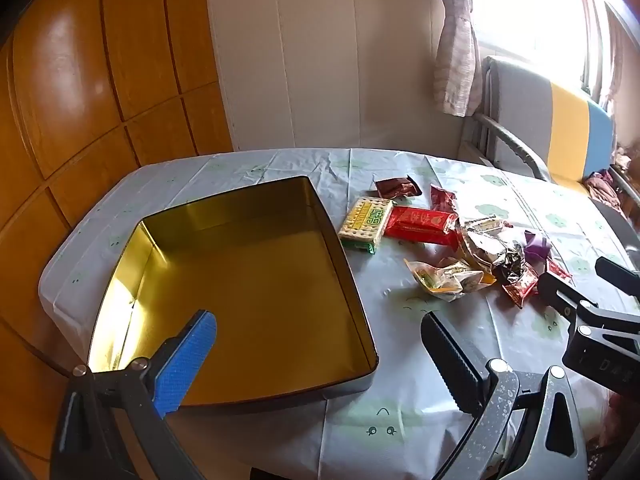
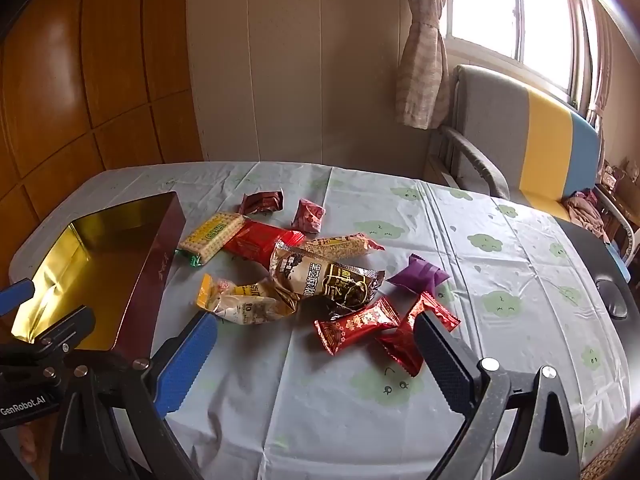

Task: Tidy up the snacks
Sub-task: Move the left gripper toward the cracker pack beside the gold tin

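An empty gold-lined tin box sits on the table's left side; it also shows in the right wrist view. A pile of wrapped snacks lies to its right: a cracker pack, a red pack, a silver-brown bag, a yellow-white bag, a purple candy and red candies. My left gripper is open and empty over the box's near right corner. My right gripper is open and empty just in front of the pile.
The table wears a pale cloth with green cloud prints. A grey, yellow and blue chair stands at the far right under a window. Wooden cabinet doors stand to the left. A dark mouse-like object lies near the right edge.
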A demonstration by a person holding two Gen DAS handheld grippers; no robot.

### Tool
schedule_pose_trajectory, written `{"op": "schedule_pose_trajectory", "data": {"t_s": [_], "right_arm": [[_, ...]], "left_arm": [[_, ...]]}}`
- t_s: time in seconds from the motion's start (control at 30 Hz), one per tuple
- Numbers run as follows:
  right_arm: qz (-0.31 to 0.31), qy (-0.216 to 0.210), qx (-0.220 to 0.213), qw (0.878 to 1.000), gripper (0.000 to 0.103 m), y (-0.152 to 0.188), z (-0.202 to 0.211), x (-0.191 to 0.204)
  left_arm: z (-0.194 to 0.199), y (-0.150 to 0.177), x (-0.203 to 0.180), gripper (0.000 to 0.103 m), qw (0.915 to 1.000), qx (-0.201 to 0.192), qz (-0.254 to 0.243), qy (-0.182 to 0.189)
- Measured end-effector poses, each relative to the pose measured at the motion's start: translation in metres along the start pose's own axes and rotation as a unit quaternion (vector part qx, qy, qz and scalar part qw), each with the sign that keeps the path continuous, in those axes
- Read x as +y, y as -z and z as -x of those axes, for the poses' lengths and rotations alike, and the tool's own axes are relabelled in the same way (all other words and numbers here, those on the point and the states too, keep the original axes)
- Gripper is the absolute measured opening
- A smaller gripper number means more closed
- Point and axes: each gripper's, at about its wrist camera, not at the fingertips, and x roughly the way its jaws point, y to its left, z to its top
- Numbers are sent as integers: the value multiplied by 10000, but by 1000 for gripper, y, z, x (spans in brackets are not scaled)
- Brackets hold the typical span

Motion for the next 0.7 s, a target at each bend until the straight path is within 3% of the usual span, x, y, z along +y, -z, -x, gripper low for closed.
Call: {"op": "schedule_pose_trajectory", "data": {"t_s": [0.7], "right_arm": [[-31,-7,-9,10000,100,-2,1,-1]], "left_arm": [[0,-2,-5,103,9999,20,-113,-22]]}}
